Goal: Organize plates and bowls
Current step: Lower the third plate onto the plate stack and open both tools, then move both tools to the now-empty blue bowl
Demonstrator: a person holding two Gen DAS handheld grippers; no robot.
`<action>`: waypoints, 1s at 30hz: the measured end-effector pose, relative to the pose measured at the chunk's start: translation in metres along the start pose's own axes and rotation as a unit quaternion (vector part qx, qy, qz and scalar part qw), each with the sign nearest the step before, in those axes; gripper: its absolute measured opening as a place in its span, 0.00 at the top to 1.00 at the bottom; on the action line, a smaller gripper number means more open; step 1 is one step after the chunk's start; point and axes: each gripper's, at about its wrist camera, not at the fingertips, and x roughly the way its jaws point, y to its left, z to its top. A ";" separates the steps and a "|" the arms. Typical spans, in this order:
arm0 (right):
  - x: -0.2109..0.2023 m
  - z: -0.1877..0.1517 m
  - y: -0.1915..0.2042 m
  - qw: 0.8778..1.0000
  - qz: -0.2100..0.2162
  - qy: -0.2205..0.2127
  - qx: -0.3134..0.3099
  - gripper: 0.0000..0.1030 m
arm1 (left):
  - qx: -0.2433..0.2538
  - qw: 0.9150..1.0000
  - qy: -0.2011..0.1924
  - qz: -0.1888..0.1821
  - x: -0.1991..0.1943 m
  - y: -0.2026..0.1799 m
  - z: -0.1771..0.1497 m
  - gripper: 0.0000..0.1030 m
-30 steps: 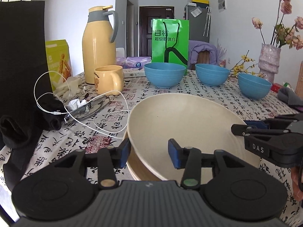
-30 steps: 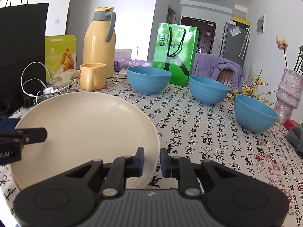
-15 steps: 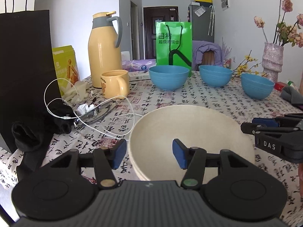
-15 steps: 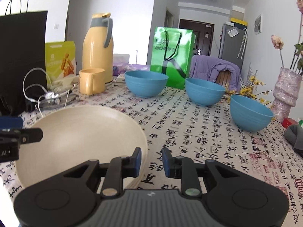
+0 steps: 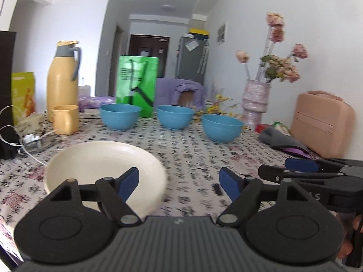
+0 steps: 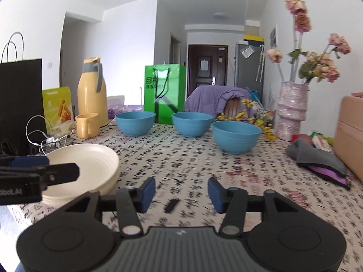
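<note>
1. Left gripper (image 5: 179, 182): jaws opening, nothing between them, over bare tablecloth (image 5: 192, 145).
2. Right gripper (image 6: 181, 191): jaws opening, empty; small black strip (image 6: 171, 205) on the cloth between the pads.
3. Cream plates (image 6: 90, 167): stacked, released, at near left.
4. Three blue bowls (image 6: 236, 137) in a row beyond, apart from each other.
5. Yellow mug (image 6: 87, 125), thermos (image 6: 91, 95), white cable (image 6: 34, 133) left; vase (image 6: 291, 111), grey cloth (image 6: 315, 156) right.

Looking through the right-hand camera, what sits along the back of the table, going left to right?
Black paper bag → yellow snack bag → yellow thermos jug → green shopping bag → pink vase of flowers.
</note>
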 end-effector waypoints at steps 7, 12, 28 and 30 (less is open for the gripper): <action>-0.062 -0.037 -0.044 0.999 -0.031 -0.031 0.001 0.16 | 0.012 1.000 0.015 -0.017 -0.008 -0.043 -0.031 0.08; -0.074 -0.050 -0.063 0.999 -0.042 -0.029 0.017 0.16 | 0.034 0.999 0.014 -0.020 -0.010 -0.059 -0.034 0.02; -0.035 -0.032 -0.097 0.997 -0.046 -0.024 0.050 0.15 | 0.040 0.998 0.036 -0.015 0.045 -0.066 -0.004 0.00; -0.022 -0.023 -0.106 0.997 -0.048 -0.018 0.065 0.15 | 0.040 0.998 0.041 -0.017 0.061 -0.066 0.006 0.00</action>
